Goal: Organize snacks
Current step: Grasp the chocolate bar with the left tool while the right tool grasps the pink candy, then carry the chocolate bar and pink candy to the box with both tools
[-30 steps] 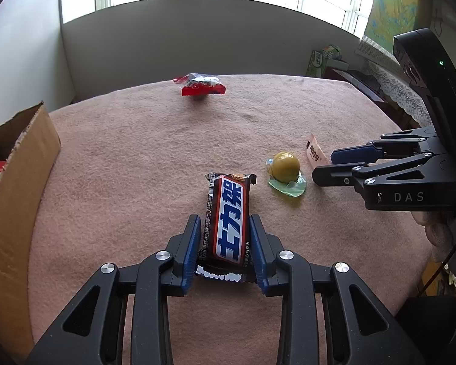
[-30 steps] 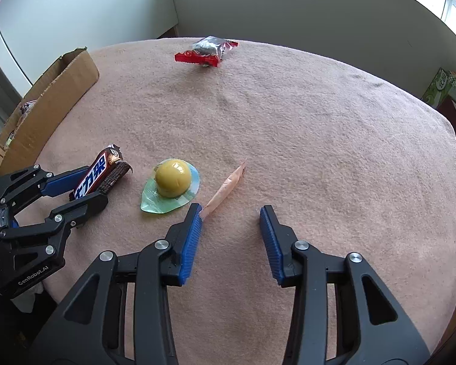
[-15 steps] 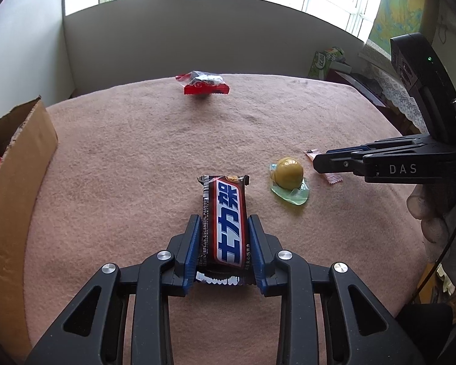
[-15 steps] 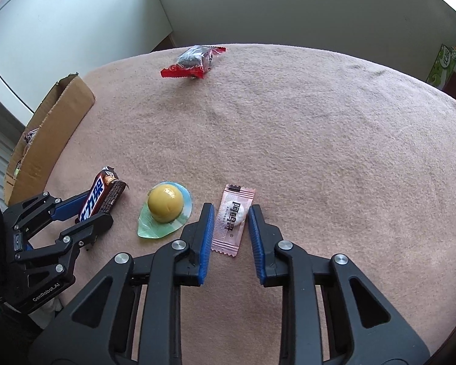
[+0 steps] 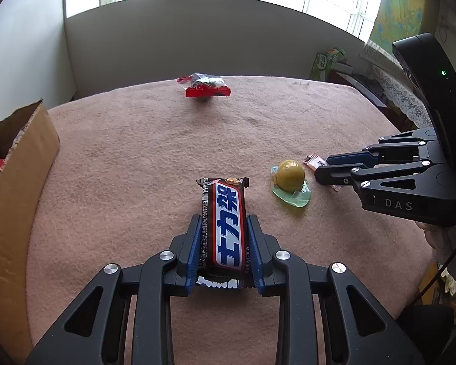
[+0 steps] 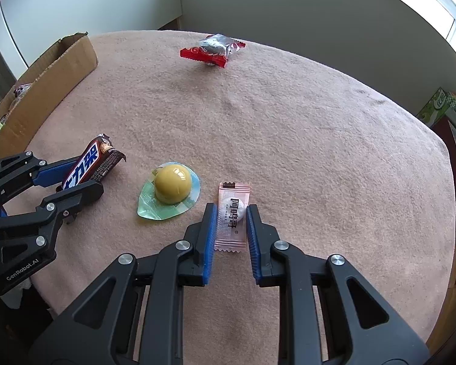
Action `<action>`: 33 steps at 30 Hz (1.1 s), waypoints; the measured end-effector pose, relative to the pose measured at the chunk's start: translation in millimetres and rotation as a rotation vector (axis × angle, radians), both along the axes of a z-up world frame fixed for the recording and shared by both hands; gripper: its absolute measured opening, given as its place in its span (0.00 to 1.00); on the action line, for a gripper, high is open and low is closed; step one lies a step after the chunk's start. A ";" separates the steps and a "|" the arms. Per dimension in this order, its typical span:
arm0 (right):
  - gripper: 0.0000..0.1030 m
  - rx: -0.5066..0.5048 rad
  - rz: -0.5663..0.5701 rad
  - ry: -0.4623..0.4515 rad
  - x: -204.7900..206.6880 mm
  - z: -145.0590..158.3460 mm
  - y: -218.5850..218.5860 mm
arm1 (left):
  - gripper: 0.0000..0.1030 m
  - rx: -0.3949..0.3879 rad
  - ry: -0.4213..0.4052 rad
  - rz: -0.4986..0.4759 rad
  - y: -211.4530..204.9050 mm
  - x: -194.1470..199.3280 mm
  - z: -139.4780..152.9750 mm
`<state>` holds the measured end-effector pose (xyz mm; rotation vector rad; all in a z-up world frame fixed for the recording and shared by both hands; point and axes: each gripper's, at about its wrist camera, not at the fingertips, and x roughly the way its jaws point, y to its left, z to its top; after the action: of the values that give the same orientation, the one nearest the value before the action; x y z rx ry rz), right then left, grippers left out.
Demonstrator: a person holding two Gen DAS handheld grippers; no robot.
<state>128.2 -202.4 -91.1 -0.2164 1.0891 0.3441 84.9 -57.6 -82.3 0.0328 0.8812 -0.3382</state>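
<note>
My left gripper (image 5: 225,225) is shut on a brown chocolate bar (image 5: 225,222) with a blue-and-red label, held just above the pink tablecloth; it also shows in the right wrist view (image 6: 89,164). My right gripper (image 6: 231,213) is shut on a pink candy sachet (image 6: 232,213), seen at the right in the left wrist view (image 5: 314,161). A yellow jelly cup (image 6: 171,187) on its green lid lies between the two grippers (image 5: 290,178). A red-and-clear snack packet (image 5: 205,86) lies at the far side (image 6: 214,50).
An open cardboard box (image 5: 18,164) with snacks inside stands at the table's left edge (image 6: 45,73). The round table (image 5: 136,152) ends at a wall behind. A green carton (image 5: 325,62) and cluttered shelf stand off the right side.
Both grippers have lifted slightly with their snacks held. The right gripper, open a second ago, closed on the pink sachet and now holds it off the cloth.
</note>
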 end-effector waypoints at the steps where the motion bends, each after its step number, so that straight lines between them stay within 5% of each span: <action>1: 0.19 0.013 -0.005 -0.001 -1.6 1.2 -1.4 | 0.26 -0.006 -0.003 0.004 2.4 -0.6 1.2; 16: 0.20 0.141 0.007 -0.087 -16.5 51.8 5.1 | 0.26 -0.054 -0.154 0.098 42.5 -22.7 50.5; 33: 0.20 0.206 0.189 -0.141 -14.5 77.0 130.9 | 0.26 -0.042 -0.260 0.307 138.0 -45.2 70.3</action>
<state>113.7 -71.5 -14.1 -0.1577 0.8889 0.5981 39.7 80.3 -12.0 -0.0947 0.6093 -0.0625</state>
